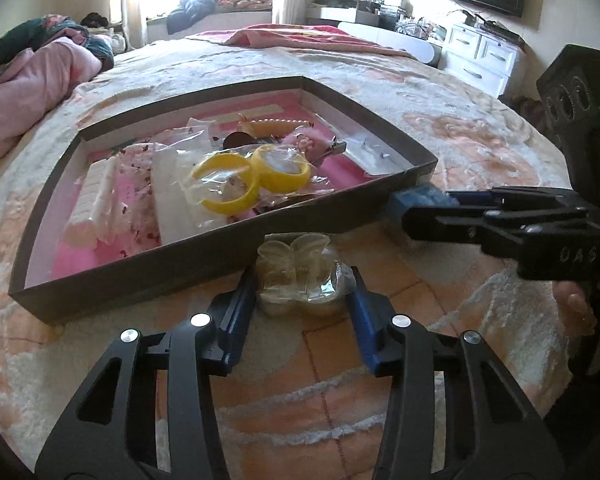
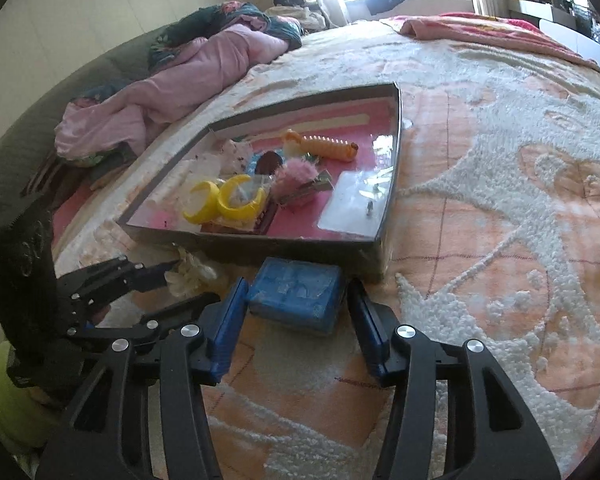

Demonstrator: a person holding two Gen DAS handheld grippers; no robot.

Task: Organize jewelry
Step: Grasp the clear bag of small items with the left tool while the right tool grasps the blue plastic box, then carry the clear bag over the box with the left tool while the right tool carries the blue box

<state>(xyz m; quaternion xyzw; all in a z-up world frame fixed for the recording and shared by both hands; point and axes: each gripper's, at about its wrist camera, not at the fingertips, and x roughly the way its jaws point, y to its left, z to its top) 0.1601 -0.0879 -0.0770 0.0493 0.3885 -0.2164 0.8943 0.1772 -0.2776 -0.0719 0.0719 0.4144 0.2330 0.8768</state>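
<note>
While clamped in the left tongs (image 1: 303,284), a clear, butterfly-shaped hair claw (image 1: 296,256); right tongs (image 2: 298,292) apart astride a blue box (image 2: 296,304).

Left gripper (image 1: 303,293) jaws flank hair clip (image 1: 300,276).

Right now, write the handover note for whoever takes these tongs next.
Left tongs: closed around the clear butterfly hair claw on the bedspread; pads look pressed to it.
Right tongs: straddling the blue box; left pad touches, right pad shows a gap, so not gripped.
Both items lie just outside the near wall of the cardboard tray.
Done: yellow bangles, pink fuzzy clip and orange comb are already in the tray.
Left: lift the claw and the box in.
</note>
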